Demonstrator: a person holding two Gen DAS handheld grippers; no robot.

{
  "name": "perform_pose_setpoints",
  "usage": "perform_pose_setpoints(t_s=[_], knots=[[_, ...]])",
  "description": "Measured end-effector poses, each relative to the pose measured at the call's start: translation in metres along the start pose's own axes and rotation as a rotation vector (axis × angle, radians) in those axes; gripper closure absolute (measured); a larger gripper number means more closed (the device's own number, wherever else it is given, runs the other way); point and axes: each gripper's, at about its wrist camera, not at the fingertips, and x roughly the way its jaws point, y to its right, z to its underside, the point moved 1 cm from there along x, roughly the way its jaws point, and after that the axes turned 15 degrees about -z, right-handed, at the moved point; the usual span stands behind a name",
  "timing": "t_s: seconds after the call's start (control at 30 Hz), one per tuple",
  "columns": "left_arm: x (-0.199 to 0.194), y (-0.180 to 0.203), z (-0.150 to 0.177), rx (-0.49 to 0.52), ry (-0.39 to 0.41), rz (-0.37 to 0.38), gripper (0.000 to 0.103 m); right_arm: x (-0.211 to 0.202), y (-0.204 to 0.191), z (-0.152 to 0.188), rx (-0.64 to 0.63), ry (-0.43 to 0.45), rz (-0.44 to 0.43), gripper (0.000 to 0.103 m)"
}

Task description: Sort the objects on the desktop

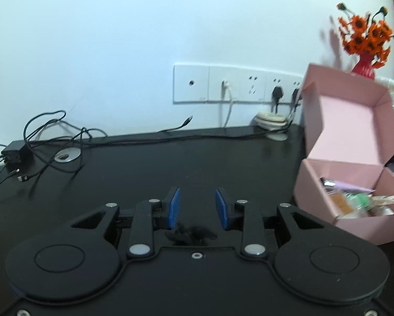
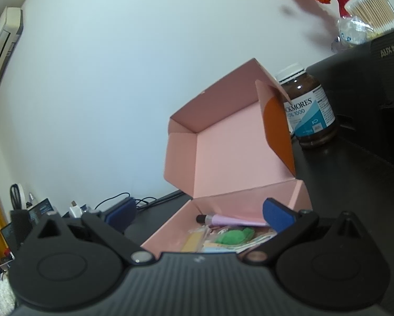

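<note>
Blue-padded left tool (image 1: 197, 208) hangs part open over bare bench (image 1: 170, 163), gripping nothing. Right tool (image 2: 197, 217), spread wide and empty, straddles the near wall of the pink box (image 2: 223, 158), clearly nearer it; sorted items lie inside, lid upright behind.

My views are dim and bluish, bent at the edges; flowers (image 1: 365, 33) upper right blur and shadow the wall (image 1: 118, 39).
</note>
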Motion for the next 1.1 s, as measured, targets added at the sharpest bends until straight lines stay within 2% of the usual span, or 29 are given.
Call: perform_pose_setpoints(t_s=[0.2, 0.5, 0.53, 0.6, 0.67, 1.1], knots=[[-0.011, 0.011, -0.005, 0.032, 0.017, 0.034, 0.072, 0.0, 0.0, 0.0, -0.001, 0.001, 0.0, 0.001], [-0.01, 0.007, -0.003, 0.011, 0.009, 0.013, 0.072, 0.0, 0.0, 0.0, 0.003, 0.002, -0.001, 0.001], [-0.01, 0.006, -0.003, 0.011, 0.009, 0.007, 0.07, 0.0, 0.0, 0.0, 0.003, 0.0, -0.001, 0.001], [-0.01, 0.003, -0.003, 0.01, 0.012, -0.007, 0.059, 0.0, 0.0, 0.0, 0.002, -0.001, -0.002, 0.001], [-0.01, 0.0, -0.002, 0.006, 0.017, -0.017, 0.054, -0.001, 0.0, 0.0, 0.001, 0.001, -0.002, 0.001], [-0.006, -0.01, 0.001, 0.012, 0.01, -0.057, 0.035, -0.001, -0.001, 0.0, -0.002, -0.002, -0.002, 0.001]])
